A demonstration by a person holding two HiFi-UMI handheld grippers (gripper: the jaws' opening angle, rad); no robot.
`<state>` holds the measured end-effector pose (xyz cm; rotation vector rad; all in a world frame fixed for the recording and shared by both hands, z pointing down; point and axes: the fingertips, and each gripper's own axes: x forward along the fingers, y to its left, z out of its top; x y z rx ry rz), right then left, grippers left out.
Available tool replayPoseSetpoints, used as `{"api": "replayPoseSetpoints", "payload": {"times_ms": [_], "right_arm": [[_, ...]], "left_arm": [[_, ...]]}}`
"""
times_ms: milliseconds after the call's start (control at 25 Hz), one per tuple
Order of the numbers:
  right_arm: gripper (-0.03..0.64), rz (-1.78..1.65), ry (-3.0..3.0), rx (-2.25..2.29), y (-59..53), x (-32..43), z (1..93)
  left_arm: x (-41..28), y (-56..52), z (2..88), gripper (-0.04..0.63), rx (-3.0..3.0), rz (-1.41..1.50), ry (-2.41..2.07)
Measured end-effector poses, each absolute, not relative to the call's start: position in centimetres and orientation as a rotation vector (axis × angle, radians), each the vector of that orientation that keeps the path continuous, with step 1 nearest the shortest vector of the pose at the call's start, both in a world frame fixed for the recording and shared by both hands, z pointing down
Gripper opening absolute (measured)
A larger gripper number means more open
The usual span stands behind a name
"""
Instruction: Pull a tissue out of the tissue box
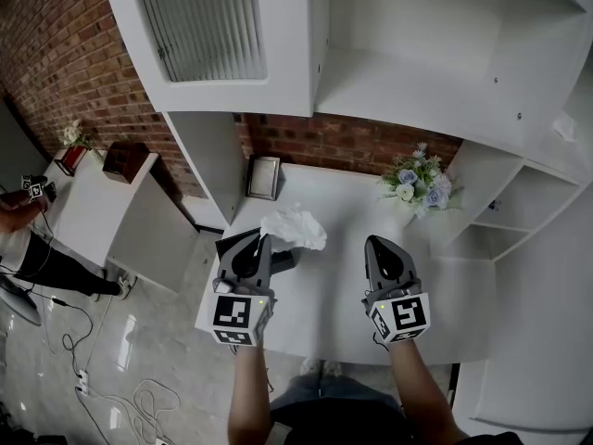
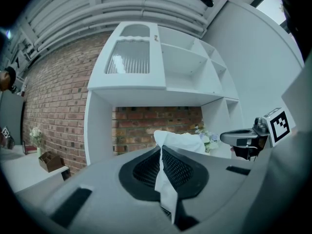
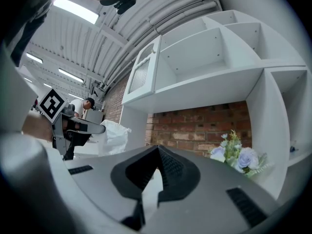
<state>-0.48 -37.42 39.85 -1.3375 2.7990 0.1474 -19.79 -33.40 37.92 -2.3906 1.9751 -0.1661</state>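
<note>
Nearest the person, the left gripper (image 1: 262, 240) is pinching a white tissue (image 1: 295, 228). Its jaws are pressing together on the sheet, which is running down between them in the left gripper view (image 2: 160, 148) and puffing out loosely beyond the tips (image 2: 181, 141). The tissue is hanging clear above the white table (image 1: 324, 295). A dark tissue box (image 1: 285, 260) is lying just under this gripper, mostly hidden by it.

Beside it, well apart to the right, the right gripper (image 1: 377, 243) is hovering over the table. Its tips are meeting, and nothing is sitting between them (image 3: 157, 149).

Farther back, a small picture frame (image 1: 264, 176) is leaning against the brick wall. A bunch of pale flowers (image 1: 419, 182) is standing at the table's far right corner, under the white shelves (image 1: 408, 54).
</note>
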Motion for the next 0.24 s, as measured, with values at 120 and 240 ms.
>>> {"api": "replayPoseSetpoints", "payload": {"times_ms": [120, 240], "right_arm": [[-0.003, 0.142, 2.801, -1.337, -37.44, -0.45, 39.92], [-0.003, 0.138, 2.803, -1.338, -37.48, -0.41, 39.99]], "left_arm": [[-19.66, -33.43, 38.01, 0.011, -2.396, -0.170, 1.975], [-19.50, -33.46, 38.06, 0.011, -2.399, -0.177, 1.972]]}}
